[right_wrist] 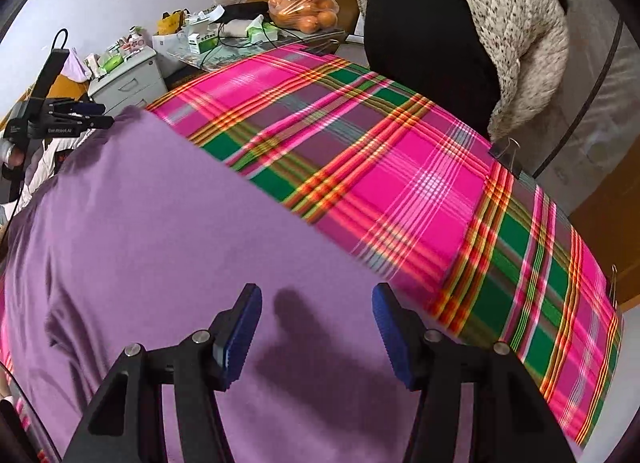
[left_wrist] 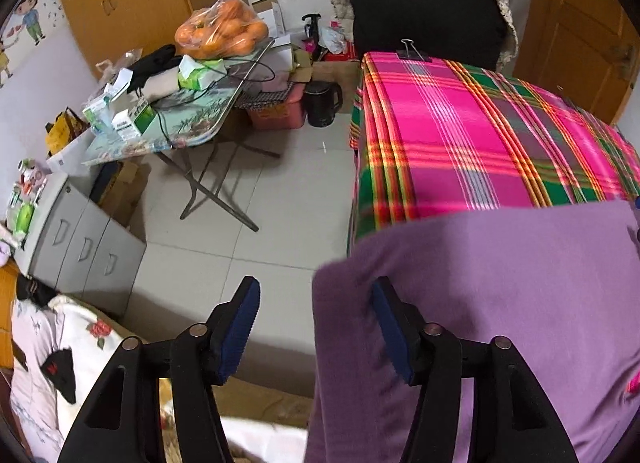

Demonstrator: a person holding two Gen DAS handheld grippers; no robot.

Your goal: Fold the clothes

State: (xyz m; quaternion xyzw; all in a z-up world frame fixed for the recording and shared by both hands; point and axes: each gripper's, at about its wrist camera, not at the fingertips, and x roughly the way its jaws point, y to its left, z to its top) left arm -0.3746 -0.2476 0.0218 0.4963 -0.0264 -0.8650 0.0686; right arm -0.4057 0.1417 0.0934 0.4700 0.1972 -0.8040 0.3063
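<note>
A purple garment (right_wrist: pixel 168 247) lies spread on the near part of a table covered by a pink, green and orange plaid cloth (right_wrist: pixel 400 167); in the left wrist view the same garment (left_wrist: pixel 500 295) reaches the table's left edge and a flap of it hangs down over that edge toward the tiled floor (left_wrist: pixel 248 191). The right gripper (right_wrist: pixel 316 331) hangs above the middle of the garment with its blue-padded jaws spread apart and nothing between them, its shadow falling on the purple fabric just beyond the tips. The left gripper (left_wrist: pixel 316 333) is at the garment's left edge, jaws likewise released and apart: the right pad is over the purple fabric, the left pad over bare floor, and neither pad presses on the cloth. From the right wrist view the left gripper (right_wrist: pixel 80 115) shows beyond the garment's far left corner, held by a hand (right_wrist: pixel 12 153). A binder clip (right_wrist: pixel 506 151) pins the plaid cloth at the far edge from the garment. Beyond that edge stands a black chair (right_wrist: pixel 432 51) draped with a speckled cream jacket (right_wrist: pixel 520 39). Left of the garment's table, across the floor, a folding table (left_wrist: pixel 188 123) carries boxes and a bag of oranges (left_wrist: pixel 222 29), with a grey drawer unit (left_wrist: pixel 84 239) nearer.
</note>
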